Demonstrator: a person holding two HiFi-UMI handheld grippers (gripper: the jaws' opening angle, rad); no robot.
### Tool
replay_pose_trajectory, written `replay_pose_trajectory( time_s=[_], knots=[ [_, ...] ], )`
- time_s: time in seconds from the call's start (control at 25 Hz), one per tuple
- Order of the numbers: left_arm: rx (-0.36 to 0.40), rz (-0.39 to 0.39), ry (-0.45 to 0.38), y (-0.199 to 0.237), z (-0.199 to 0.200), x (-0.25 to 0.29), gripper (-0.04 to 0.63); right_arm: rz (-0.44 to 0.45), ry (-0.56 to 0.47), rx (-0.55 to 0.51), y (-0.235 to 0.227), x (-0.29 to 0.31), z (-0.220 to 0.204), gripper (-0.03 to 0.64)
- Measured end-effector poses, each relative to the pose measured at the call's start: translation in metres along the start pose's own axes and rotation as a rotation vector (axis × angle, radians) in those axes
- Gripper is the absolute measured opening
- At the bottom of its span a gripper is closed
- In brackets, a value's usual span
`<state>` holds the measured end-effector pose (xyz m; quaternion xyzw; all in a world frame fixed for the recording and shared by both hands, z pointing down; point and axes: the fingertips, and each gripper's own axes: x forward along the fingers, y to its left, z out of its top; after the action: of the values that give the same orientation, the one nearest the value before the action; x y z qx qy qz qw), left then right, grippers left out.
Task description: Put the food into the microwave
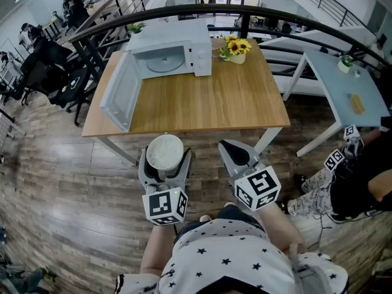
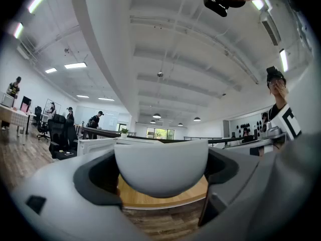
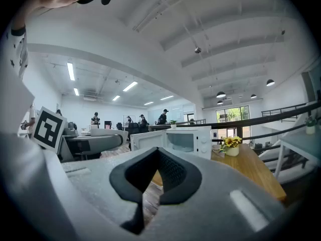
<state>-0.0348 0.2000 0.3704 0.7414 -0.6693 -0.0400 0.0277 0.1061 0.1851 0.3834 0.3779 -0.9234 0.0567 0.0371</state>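
Observation:
My left gripper (image 1: 165, 158) is shut on a white bowl (image 1: 164, 147), one jaw on each side, and holds it level over the floor just short of the table's near edge. In the left gripper view the bowl (image 2: 161, 167) fills the space between the dark pads (image 2: 95, 177). Its inside looks pale; what it holds I cannot make out. The white microwave (image 1: 174, 51) stands at the far left of the wooden table (image 1: 233, 103), its door (image 1: 121, 94) swung wide open towards me. My right gripper (image 1: 234, 149) is shut and empty, beside the left one.
A pot of sunflowers (image 1: 236, 48) stands right of the microwave. A dark railing (image 1: 269, 14) arcs behind the table. A pale second table (image 1: 343, 78) is at the right, and another person (image 1: 349, 182) stands near it. Wood floor lies below me.

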Motion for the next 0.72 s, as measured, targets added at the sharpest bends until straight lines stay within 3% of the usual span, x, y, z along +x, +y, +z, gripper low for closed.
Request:
replay_pose_trajectory(
  time_s=[0.72],
  knots=[
    [0.007,-0.023,-0.002,0.011,0.002,-0.009,0.489,0.008,-0.005,0.044,0.018,0.005,-0.005,0.005]
  ],
)
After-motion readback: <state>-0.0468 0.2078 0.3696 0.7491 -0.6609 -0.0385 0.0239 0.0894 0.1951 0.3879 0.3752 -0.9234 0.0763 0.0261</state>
